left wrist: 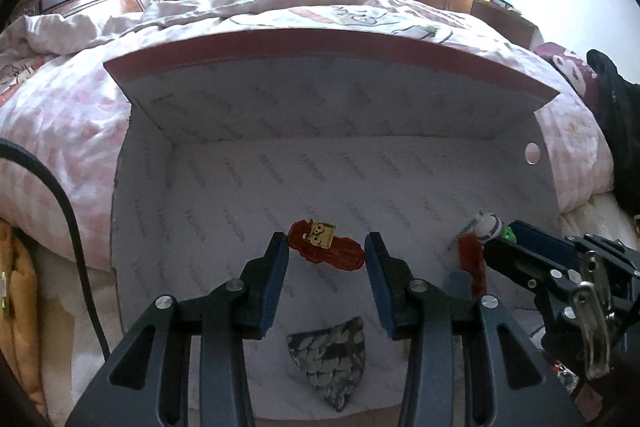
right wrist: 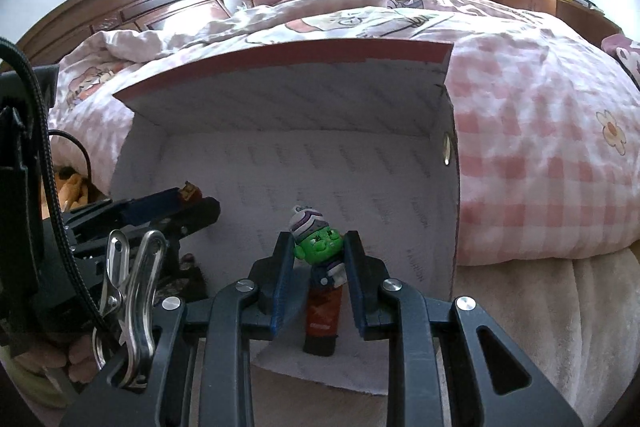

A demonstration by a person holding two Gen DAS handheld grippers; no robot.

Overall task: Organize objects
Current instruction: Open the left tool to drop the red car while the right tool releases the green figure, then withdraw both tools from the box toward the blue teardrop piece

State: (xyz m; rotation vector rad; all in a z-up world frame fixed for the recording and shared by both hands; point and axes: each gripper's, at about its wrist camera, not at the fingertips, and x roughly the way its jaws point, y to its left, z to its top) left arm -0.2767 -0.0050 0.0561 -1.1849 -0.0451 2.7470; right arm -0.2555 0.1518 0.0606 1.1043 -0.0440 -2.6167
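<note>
An open cardboard box (left wrist: 320, 163) with a white printed lining and a red-edged lid stands against the bed. In the left wrist view my left gripper (left wrist: 326, 241) hangs over the box floor, shut on a flat red-brown toy with a yellow face (left wrist: 324, 247) that spans its fingertips. In the right wrist view my right gripper (right wrist: 318, 247) is shut on a green-faced figure in a striped hat (right wrist: 318, 243), whose red lower part (right wrist: 322, 315) hangs below the pads. The two grippers are side by side over the box (right wrist: 280, 163). A dark patterned pouch (left wrist: 328, 359) lies on the box floor.
Behind the box is a bed with a pink checked quilt (right wrist: 540, 155) and a wooden headboard (right wrist: 132, 7). A black cable (left wrist: 76, 239) hangs at the left beside an orange cloth (left wrist: 16, 307). Cream carpet (right wrist: 560, 307) lies to the right of the box.
</note>
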